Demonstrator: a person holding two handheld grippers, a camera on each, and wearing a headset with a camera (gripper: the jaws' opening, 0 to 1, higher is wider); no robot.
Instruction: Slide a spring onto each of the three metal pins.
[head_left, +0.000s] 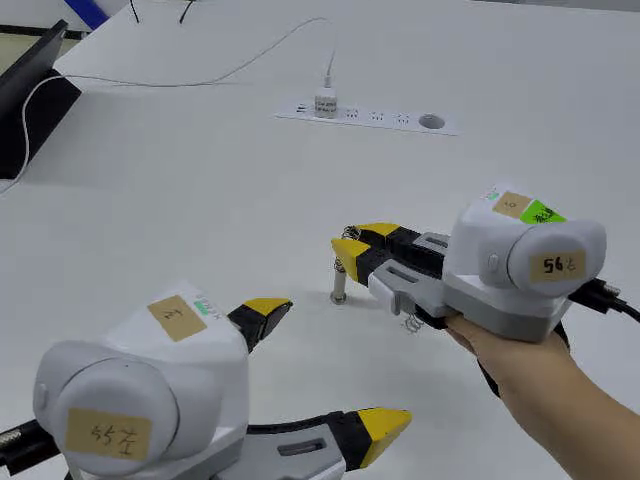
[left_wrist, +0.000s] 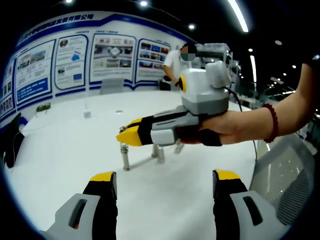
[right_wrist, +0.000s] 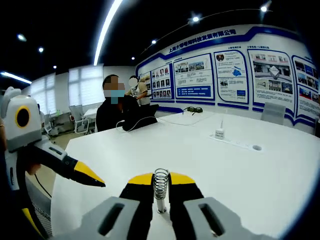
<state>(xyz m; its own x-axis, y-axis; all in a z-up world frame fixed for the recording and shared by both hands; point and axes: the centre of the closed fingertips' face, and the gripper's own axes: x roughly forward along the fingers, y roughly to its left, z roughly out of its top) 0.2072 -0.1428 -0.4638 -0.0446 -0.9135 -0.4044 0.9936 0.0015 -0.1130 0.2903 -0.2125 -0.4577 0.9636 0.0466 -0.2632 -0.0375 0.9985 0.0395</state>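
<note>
Closest to the headset was the left gripper, down at about 7 o'clock in the head view, with its yellow-tipped jaws spread wide apart and nothing between them. From its own camera the left gripper just hung open over the white table, pointing at the action. Over at 3 to 4 o'clock in the head view a hand held the right gripper, aimed toward 9 o'clock, tips right above an upright metal pin near the middle of the table. In the right gripper view it was pretty clear: the right gripper had its jaws pulled in tight on either side of a spring, pinching it as far as I could tell, and that spring sat around the top of the pin, whose lower end stood on the table. From the left gripper view the right gripper looked closed, with the pin straight below its tip and two more pins standing just beside it toward 3 o'clock, partly under the gripper body. Also spotted a small coil peeking out under that gripper, couldn't tell whether it was on a pin. Far off at 12 o'clock lay a power strip with a white plug in it.
</note>
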